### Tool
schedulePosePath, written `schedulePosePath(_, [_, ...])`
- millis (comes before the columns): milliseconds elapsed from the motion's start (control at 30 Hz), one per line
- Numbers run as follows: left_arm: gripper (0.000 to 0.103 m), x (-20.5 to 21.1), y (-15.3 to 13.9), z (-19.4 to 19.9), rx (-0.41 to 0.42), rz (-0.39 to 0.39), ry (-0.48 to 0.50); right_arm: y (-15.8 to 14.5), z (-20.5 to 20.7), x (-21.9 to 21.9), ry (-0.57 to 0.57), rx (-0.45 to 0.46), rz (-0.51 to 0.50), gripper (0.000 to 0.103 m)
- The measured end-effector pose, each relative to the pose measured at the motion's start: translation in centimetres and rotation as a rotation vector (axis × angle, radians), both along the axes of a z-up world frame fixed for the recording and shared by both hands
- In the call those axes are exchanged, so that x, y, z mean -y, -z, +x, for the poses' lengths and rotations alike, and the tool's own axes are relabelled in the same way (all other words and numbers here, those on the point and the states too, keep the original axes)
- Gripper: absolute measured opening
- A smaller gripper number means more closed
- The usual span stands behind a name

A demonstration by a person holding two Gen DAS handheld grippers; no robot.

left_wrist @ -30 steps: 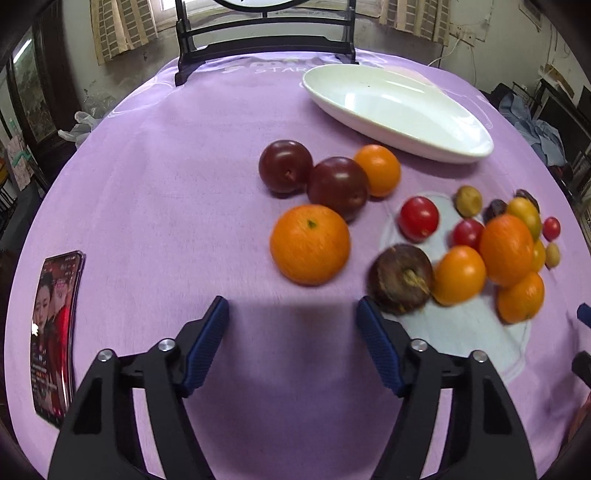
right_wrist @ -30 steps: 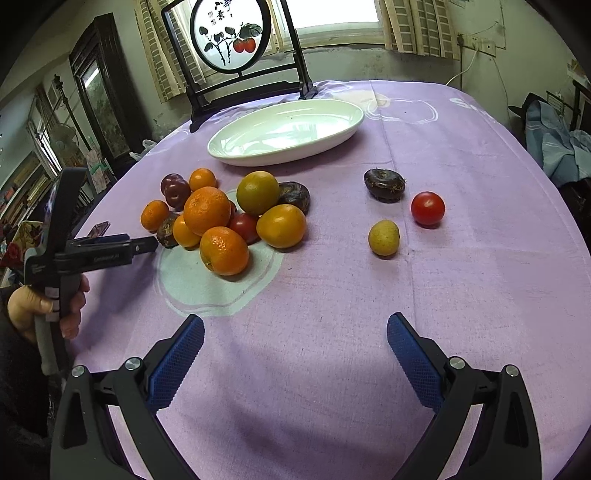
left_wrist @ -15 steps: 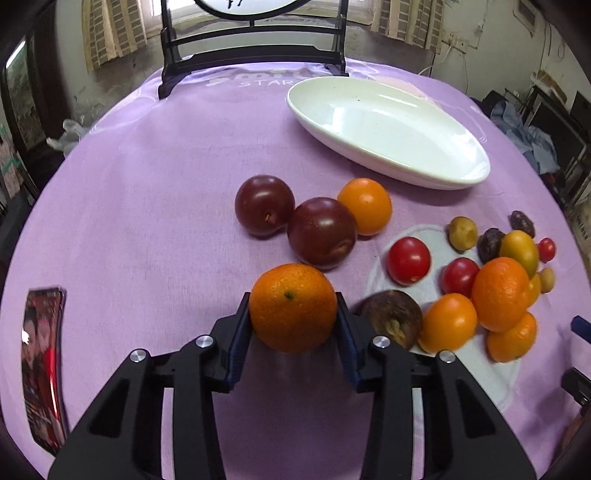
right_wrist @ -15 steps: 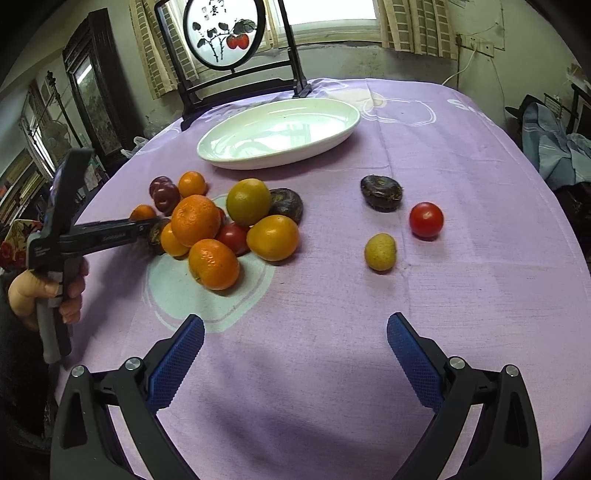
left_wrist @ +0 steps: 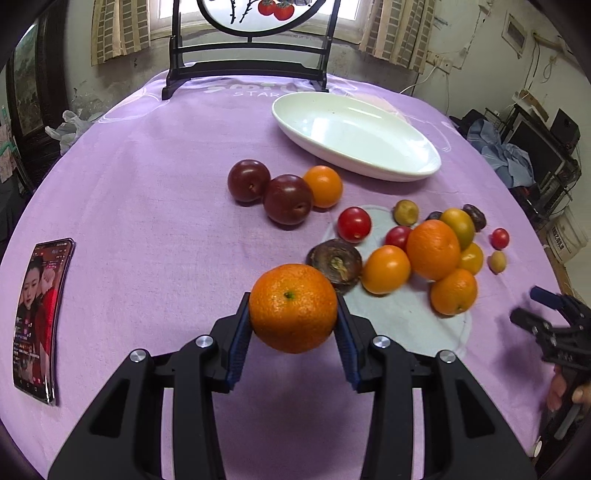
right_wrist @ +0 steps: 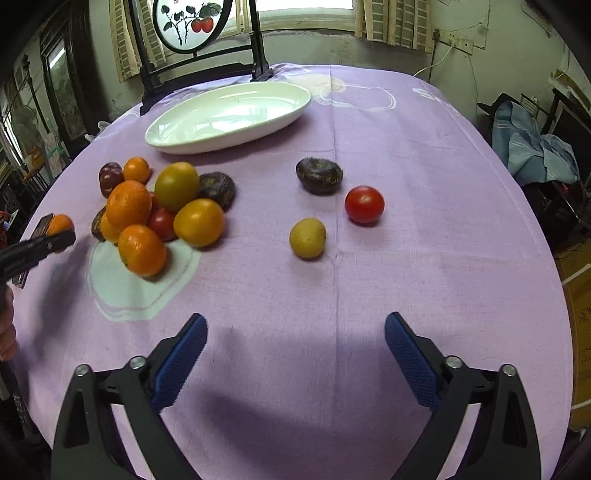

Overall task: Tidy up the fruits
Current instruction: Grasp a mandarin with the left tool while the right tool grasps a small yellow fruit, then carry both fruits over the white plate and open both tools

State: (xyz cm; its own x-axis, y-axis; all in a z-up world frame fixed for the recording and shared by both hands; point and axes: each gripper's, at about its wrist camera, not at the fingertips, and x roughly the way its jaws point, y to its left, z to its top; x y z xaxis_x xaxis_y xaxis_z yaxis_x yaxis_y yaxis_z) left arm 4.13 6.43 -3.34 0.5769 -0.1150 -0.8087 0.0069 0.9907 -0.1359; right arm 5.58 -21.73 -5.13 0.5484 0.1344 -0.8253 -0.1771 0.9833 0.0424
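Note:
My left gripper is shut on a large orange and holds it above the purple cloth. Beyond it lie two dark plums, a small orange, and a pile of oranges and tomatoes. A white oval dish stands empty at the back. My right gripper is open and empty above the cloth. Ahead of it lie a yellow fruit, a red tomato and a dark brown fruit. The fruit pile is to its left.
A phone with a lit screen lies at the table's left edge. A dark wooden stand with a round painted panel stands behind the dish. The right gripper shows at the right edge of the left wrist view.
My left gripper moved forward, shut on the large orange and lifted it off the cloth. My right gripper stayed open and shifted slightly.

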Motion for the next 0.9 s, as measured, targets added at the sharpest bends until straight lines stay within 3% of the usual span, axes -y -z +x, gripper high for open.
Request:
schedulePosePath(200, [0.041,0.3,-0.6,-1.1,0.018,0.001,0.008,1.0,3.6,-0.5,0.001,-0.069,-0.016,0.044])
schedulePosePath(400, [0.041,-0.3,-0.5,-1.2,0.015,0.012,0.008,1.1,5.4,-0.8,0.010,-0.061,-0.032,0.043])
schedulePosePath(433, [0.041,-0.3,-0.5,-1.1,0.013,0.015,0.009,1.1,5.5,-0.9,0.012,-0.057,-0.042,0.040])
schedulePosePath(467, [0.041,-0.4,-0.5,-1.0,0.011,0.018,0.011,1.0,5.5,-1.0,0.015,-0.054,-0.051,0.027])
schedulePosePath(667, [0.041,-0.2,-1.6,0.5,0.015,0.037,0.046,-0.6,5.2,-1.2,-0.001,-0.009,-0.003,0.025])
schedulePosePath(800, [0.041,0.8,-3.9,4.0,0.052,0.049,0.087,-4.2,5.6,-3.3,-0.096,0.082,0.046,0.025])
schedulePosePath(900, [0.041,1.9,-4.8,8.8,0.055,0.065,0.081,-6.0,8.0,-5.7,-0.149,0.132,0.046,0.025])
